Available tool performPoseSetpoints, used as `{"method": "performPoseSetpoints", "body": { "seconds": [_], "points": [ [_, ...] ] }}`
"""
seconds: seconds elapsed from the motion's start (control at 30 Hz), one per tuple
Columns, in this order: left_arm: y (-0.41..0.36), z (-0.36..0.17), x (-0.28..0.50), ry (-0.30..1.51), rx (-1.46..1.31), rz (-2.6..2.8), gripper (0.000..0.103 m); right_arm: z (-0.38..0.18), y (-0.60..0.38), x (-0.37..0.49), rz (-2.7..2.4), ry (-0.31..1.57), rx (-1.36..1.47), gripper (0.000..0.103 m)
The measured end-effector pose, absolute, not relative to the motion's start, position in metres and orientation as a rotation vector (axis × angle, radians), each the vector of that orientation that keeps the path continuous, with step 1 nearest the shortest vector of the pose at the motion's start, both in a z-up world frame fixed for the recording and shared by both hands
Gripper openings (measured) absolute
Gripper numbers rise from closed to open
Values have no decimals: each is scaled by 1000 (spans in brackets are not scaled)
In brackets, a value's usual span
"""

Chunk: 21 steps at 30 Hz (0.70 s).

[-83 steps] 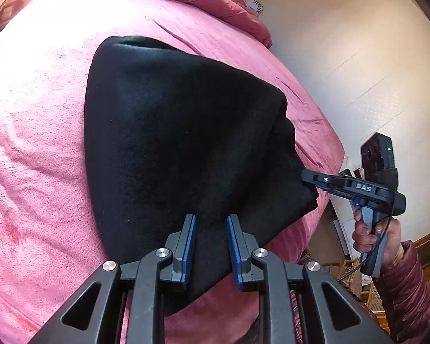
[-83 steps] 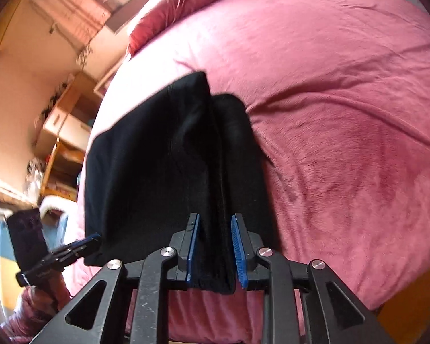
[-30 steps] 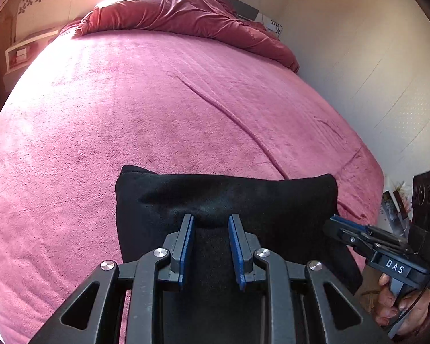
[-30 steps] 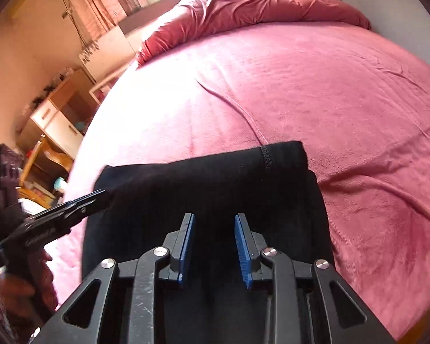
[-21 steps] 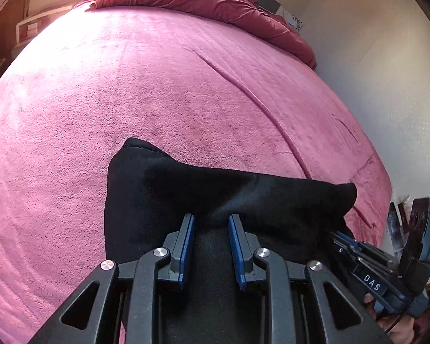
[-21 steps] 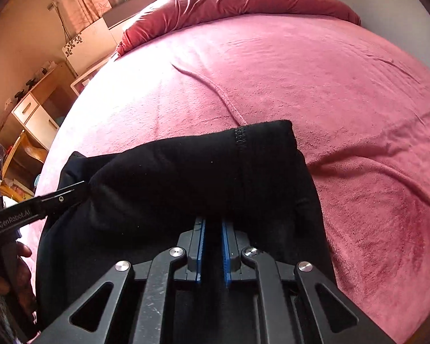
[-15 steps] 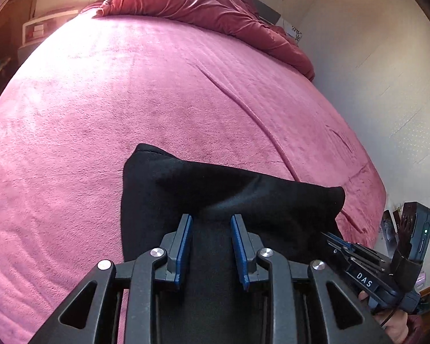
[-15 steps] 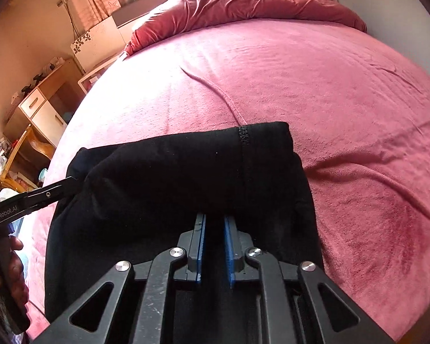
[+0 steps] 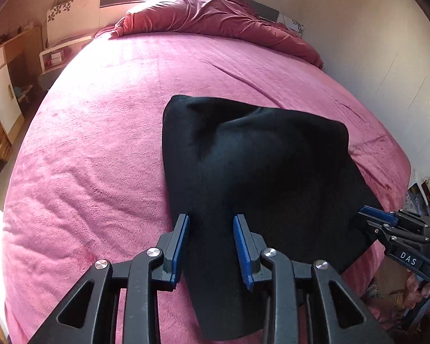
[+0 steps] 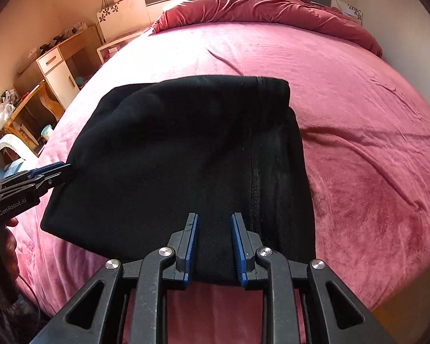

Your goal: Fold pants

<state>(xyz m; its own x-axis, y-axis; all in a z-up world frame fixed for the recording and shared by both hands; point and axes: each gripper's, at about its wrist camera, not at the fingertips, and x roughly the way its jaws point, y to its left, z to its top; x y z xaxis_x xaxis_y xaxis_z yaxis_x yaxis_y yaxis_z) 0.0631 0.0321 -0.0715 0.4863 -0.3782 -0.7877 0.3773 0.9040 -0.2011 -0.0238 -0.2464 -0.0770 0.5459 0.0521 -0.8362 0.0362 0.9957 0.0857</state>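
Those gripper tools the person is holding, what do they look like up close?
Both are black plastic with silver rivets and two fingers lined with blue pads. The left gripper carries white lettering "GenRobot.AI" on its side, seen from the right wrist camera; the right gripper bears a "DAS" label, seen from the left wrist camera. A thin dark cable hangs below the left one.

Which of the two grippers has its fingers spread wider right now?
The left gripper: its blue fingers stand farther apart over the black pants, having just been opening. The right gripper shows a narrower gap.
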Motion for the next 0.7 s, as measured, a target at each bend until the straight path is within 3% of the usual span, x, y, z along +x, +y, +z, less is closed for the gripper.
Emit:
{"method": "performPoseSetpoints", "body": {
  "seconds": [0.47, 0.57, 0.7],
  "points": [
    [34, -73, 47, 940, 14, -432, 41, -92, -255, -28, -2, 989, 106, 21],
    [37, -70, 43, 939, 12, -434, 49, -87, -262, -31, 7, 981, 139, 26],
    [43, -66, 41, 933, -2, -433, 51, -77, -271, -33, 18, 961, 197, 41]
  ]
}}
